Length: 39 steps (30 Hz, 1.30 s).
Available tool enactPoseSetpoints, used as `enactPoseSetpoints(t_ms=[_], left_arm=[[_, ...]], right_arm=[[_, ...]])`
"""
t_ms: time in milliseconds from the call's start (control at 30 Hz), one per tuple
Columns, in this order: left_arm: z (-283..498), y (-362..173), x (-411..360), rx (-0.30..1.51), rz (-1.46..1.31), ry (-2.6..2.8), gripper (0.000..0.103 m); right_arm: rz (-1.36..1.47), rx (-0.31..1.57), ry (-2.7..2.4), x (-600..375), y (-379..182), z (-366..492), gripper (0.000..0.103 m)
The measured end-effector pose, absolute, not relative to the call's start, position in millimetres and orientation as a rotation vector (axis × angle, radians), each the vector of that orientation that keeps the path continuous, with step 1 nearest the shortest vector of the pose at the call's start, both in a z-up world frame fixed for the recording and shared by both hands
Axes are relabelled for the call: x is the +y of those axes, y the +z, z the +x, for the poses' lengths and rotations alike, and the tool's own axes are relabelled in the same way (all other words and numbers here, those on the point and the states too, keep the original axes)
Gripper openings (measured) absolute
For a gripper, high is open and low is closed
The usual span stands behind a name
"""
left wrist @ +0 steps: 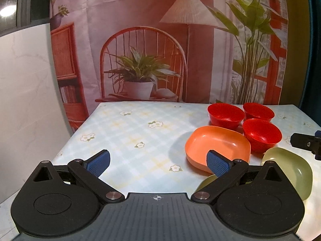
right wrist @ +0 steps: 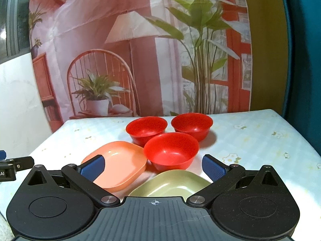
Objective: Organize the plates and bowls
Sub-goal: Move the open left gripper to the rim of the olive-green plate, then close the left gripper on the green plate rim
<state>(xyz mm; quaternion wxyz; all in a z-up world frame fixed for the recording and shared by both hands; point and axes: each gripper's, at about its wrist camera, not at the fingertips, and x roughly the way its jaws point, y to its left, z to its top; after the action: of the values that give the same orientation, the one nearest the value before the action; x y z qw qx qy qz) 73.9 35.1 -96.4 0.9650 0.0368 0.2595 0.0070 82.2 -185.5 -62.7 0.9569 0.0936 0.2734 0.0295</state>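
Three red bowls stand close together on the floral tablecloth: one nearest me [right wrist: 171,150] [left wrist: 261,134], one at the back left [right wrist: 146,129] [left wrist: 225,115], one at the back right [right wrist: 191,125] [left wrist: 258,111]. An orange square plate [right wrist: 118,164] [left wrist: 217,145] lies in front of them to the left. A green square plate [right wrist: 172,183] [left wrist: 289,170] sits nearest, partly hidden by the gripper bodies. My left gripper [left wrist: 158,161] hovers open over bare cloth, left of the orange plate. My right gripper [right wrist: 153,167] hangs open above the green plate, holding nothing.
The table [left wrist: 140,132] has free cloth on its left half and at its far right [right wrist: 260,140]. A printed backdrop [left wrist: 160,40] hangs right behind the table's far edge. The right gripper's tip [left wrist: 305,140] shows at the left wrist view's right edge.
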Motion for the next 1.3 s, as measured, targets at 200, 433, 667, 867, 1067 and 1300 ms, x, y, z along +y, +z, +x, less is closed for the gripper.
enactPoseSetpoints(t_ms=[200, 433, 667, 867, 1067, 1300], left_arm=[[78, -106, 37, 0.563, 0.083, -0.005, 0.103], [75, -119, 41, 0.620, 0.089, -0.020, 0.102], [76, -138, 45, 0.727, 0.043, -0.063, 0.082], [81, -151, 50, 0.811, -0.013, -0.101, 0.050], [77, -153, 42, 0.814, 0.007, -0.159, 0.044], [72, -157, 43, 0.841, -0.032, -0.168, 0.035]], right_arm=[[0.175, 0.599, 0.107, -176, -65, 90, 0.103], [0.164, 0.643, 0.137, -170, -75, 87, 0.103], [0.151, 0.687, 0.191, -159, -85, 78, 0.097], [0.137, 0.726, 0.229, -156, -90, 74, 0.073], [0.160, 0.765, 0.260, -157, -92, 71, 0.048], [0.154, 0.816, 0.297, -151, -98, 68, 0.035]])
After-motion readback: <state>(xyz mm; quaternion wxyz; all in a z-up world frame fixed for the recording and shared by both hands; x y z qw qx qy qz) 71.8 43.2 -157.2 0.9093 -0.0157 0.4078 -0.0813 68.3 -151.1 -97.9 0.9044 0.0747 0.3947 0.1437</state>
